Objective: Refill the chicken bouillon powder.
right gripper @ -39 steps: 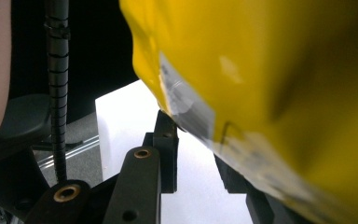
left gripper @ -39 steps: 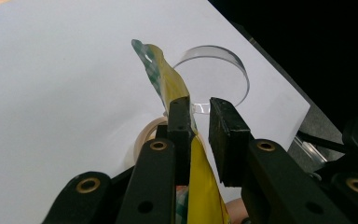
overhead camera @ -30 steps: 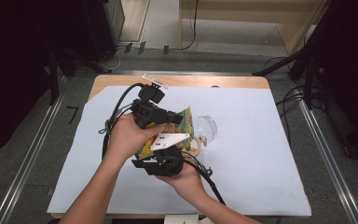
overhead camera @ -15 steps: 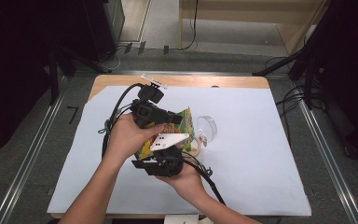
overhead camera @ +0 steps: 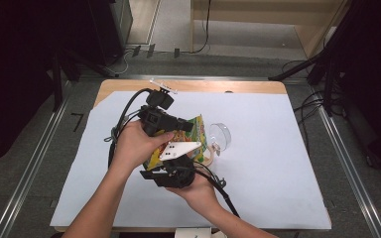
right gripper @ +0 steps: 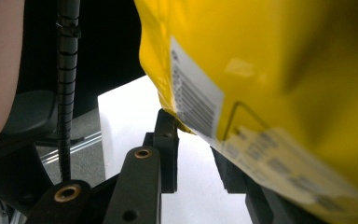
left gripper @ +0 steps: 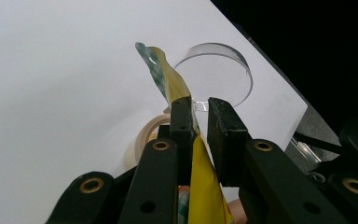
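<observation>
A yellow and green snack bag (overhead camera: pixel 190 130) hangs in the air between both grippers, above the white sheet. My left gripper (overhead camera: pixel 185 125) comes in from the left and is shut on the bag's upper edge. In the left gripper view that thin edge (left gripper: pixel 168 84) rises out from between the jaws (left gripper: pixel 201 116) and lies against the left one. My right gripper (overhead camera: pixel 176 160) holds the lower end from below. In the right gripper view the bag (right gripper: pixel 270 70) covers the right jaw, and its corner sits at the tips (right gripper: pixel 193 133).
A clear glass bowl (overhead camera: pixel 221 134) stands just right of the bag, with a beige tape roll (overhead camera: pixel 209 157) beside it; both also show beyond the left jaws, bowl (left gripper: pixel 219 70) and roll (left gripper: pixel 144 135). The white sheet (overhead camera: pixel 278 173) covers the wooden table. Cables trail from both grippers.
</observation>
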The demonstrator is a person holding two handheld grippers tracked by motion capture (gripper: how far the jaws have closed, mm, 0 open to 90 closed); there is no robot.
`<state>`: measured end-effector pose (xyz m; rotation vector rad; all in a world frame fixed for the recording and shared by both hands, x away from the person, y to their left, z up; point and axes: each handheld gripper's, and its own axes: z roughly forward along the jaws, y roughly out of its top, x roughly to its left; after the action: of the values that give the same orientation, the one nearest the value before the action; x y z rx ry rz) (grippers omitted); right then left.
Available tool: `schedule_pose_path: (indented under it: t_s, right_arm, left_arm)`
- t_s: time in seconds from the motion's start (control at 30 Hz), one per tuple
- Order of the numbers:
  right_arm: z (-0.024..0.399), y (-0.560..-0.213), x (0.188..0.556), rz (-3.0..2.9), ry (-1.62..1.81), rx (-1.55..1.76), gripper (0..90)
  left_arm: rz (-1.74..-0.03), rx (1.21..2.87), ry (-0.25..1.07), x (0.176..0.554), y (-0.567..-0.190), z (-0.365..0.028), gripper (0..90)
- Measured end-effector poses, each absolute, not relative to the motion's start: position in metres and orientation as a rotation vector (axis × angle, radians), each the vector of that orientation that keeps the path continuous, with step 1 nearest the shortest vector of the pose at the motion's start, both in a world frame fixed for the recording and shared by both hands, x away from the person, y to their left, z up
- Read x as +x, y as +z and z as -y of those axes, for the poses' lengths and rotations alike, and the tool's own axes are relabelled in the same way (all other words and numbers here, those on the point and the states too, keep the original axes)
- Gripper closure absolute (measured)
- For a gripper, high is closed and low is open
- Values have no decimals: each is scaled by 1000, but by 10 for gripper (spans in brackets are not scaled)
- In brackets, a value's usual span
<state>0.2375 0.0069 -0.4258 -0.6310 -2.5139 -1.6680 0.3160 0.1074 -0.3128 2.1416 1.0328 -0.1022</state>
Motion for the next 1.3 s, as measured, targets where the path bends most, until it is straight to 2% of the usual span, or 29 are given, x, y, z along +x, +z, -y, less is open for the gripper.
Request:
schedule_pose_path:
  t_s: [1.3]
  right_arm:
    - [-6, -423, 237, 2502, -1669, -641, 737]
  left_arm:
    - [-1036, 2141, -96, 316, -312, -106, 802]
